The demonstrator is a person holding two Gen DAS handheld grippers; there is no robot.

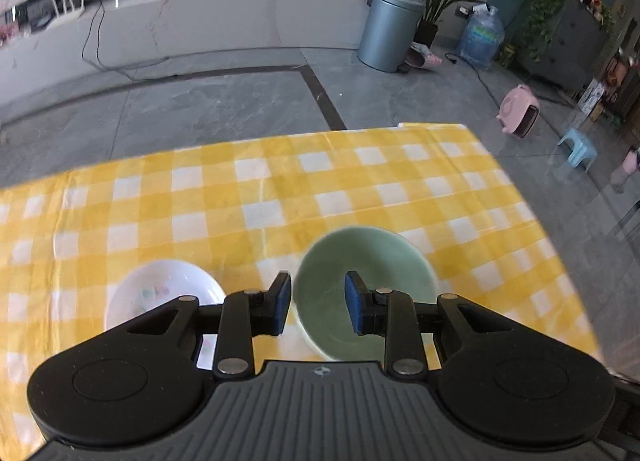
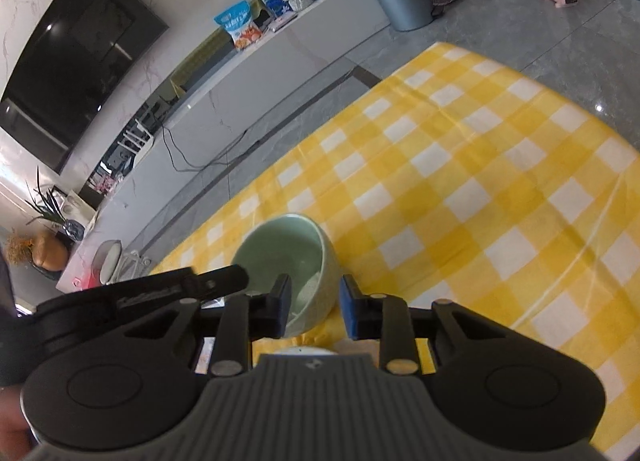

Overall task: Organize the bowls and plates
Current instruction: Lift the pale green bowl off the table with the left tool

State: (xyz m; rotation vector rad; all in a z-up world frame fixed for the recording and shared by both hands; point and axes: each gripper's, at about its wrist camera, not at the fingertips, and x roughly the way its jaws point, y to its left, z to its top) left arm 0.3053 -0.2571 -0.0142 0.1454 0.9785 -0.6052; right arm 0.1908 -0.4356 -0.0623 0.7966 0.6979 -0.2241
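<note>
The left hand-held gripper points steeply down at the surface, which is covered in a yellow and white check cloth. Its blue pads stand apart, straddling the near left rim of a green bowl: one pad is outside the wall, the other over the hollow. The pads do not appear to press on the rim, so the jaws read as released. The green bowl sits upright with its mouth facing up; being round, it has no long axis to speak of. Just to its left, a white bowl with a faint pastel pattern inside also sits mouth up, partly hidden behind the gripper's body.

The right hand-held gripper likewise angles down. Its pads bracket the right wall of the green bowl, one inside the hollow and one outside, with a gap showing beside the outer pad; nothing is clamped. In this view the left gripper's black arm crosses in from the left, touching or overlapping the bowl's rim. A pale rim peeks out below the right jaws; what it belongs to is unclear.
</note>
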